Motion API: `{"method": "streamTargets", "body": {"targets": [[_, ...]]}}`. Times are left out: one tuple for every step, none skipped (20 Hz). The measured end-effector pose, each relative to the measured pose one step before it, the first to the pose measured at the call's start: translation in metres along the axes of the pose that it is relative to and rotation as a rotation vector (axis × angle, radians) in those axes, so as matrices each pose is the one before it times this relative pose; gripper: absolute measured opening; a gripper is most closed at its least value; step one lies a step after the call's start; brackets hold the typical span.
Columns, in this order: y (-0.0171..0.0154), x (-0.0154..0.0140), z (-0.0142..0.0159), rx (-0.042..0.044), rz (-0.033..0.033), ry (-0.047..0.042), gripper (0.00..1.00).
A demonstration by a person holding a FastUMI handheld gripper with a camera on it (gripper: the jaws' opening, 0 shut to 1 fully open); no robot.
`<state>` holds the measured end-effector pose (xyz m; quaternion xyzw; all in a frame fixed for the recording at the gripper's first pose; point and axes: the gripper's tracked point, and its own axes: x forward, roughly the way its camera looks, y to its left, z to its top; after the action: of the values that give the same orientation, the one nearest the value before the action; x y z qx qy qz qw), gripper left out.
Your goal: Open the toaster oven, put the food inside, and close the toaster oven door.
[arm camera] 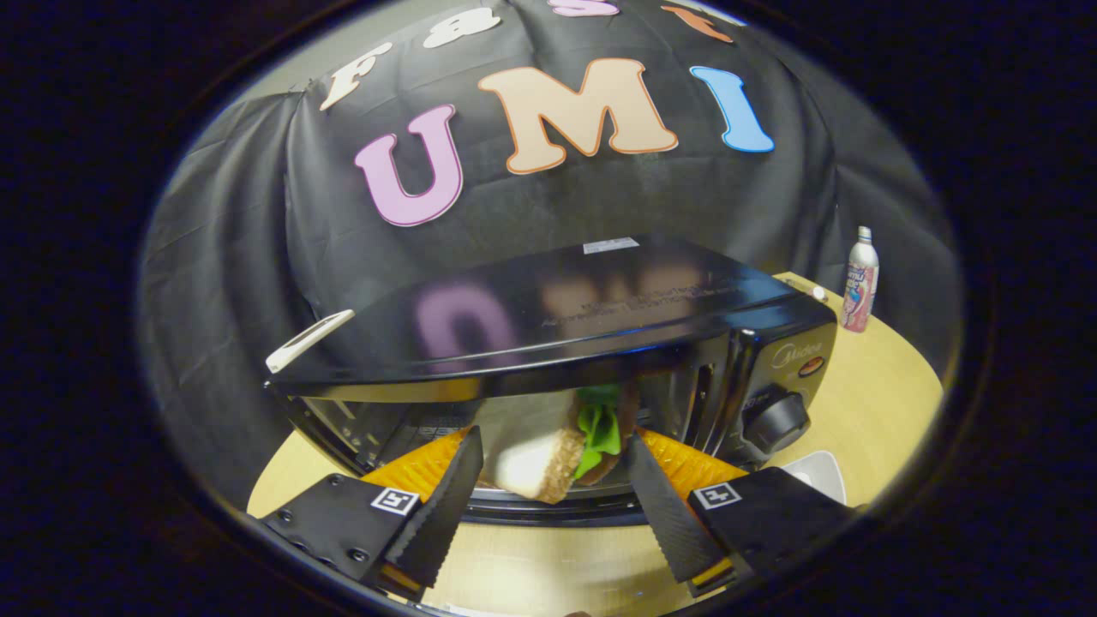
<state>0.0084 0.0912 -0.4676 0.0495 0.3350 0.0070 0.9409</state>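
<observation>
Standing on edge, crust downward, a sandwich (557, 450) is pinched between the gripper (553, 458) fingers at the toaster oven (548, 334) mouth; "Midea" is read by its knob (776, 420).

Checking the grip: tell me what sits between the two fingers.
In the gripper view, a sandwich with green lettuce sits between the gripper fingers, at the toaster oven opening.

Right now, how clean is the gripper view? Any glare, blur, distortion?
Gripper view: strong fisheye bending, so the toaster oven top and table edge curve. The oven's glossy top mirrors the booth wall, with glare along its front edge. The sandwich between the claw fingers looks slightly soft, and the oven cavity is dim. The spray bottle beyond is small but fairly sharp.
</observation>
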Motion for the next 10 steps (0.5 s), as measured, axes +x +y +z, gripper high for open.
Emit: {"method": "streamTargets", "body": {"targets": [[-0.00125, -0.00295, -0.00396, 0.01044, 0.00164, 0.02586, 1.0], [-0.0016, -0.00379, -0.00455, 0.01519, 0.00119, 0.02522, 0.99], [-0.00162, -0.00262, -0.00207, 0.01507, 0.00687, 0.01641, 0.99], [-0.00424, -0.00432, -0.00332, 0.01051, 0.00016, 0.0285, 0.99], [-0.00415, -0.00523, -0.00308, 0.00942, -0.00015, 0.02724, 0.99], [-0.00173, -0.00373, -0.00039, 0.01485, 0.00511, 0.00583, 0.99], [-0.00167, -0.00306, -0.00018, 0.00692, 0.00492, 0.00641, 0.99], [-0.00109, -0.00189, -0.00447, 0.00041, 0.00422, 0.01626, 0.99], [0.00019, -0.00337, -0.00106, 0.00155, 0.01078, 0.00624, 0.99], [0.00028, -0.00341, -0.00066, 0.00183, 0.00912, -0.00014, 0.99]]}}
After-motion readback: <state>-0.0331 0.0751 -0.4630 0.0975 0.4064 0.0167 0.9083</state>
